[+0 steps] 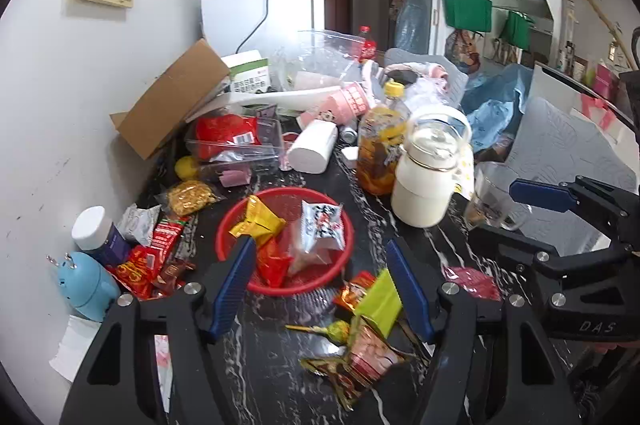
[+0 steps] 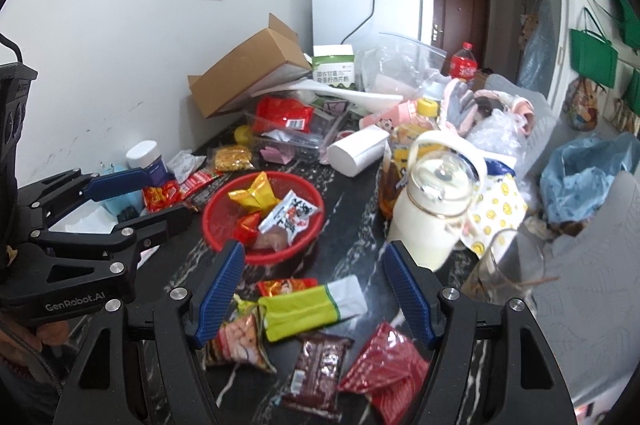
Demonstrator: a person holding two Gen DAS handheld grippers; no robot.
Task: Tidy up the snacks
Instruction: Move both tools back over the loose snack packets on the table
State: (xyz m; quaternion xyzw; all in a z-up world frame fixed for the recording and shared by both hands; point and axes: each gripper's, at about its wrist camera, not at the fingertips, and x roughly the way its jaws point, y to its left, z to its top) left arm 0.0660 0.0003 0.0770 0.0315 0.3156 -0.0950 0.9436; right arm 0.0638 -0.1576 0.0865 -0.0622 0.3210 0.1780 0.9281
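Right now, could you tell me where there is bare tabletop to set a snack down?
Bare black tabletop shows between the red basket and the white bottle. Another patch lies just below the basket, before the green packet. Left of the basket, wrappers crowd the wall; behind it, boxes and bags pile up.

From my right gripper (image 2: 314,285): basket (image 2: 216,229) ahead-left of jaws, three packets in it. Stick pack (image 2: 308,309) lies between jaws, flask (image 2: 428,221) ahead-right. Left gripper (image 2: 136,197) sits left of basket.
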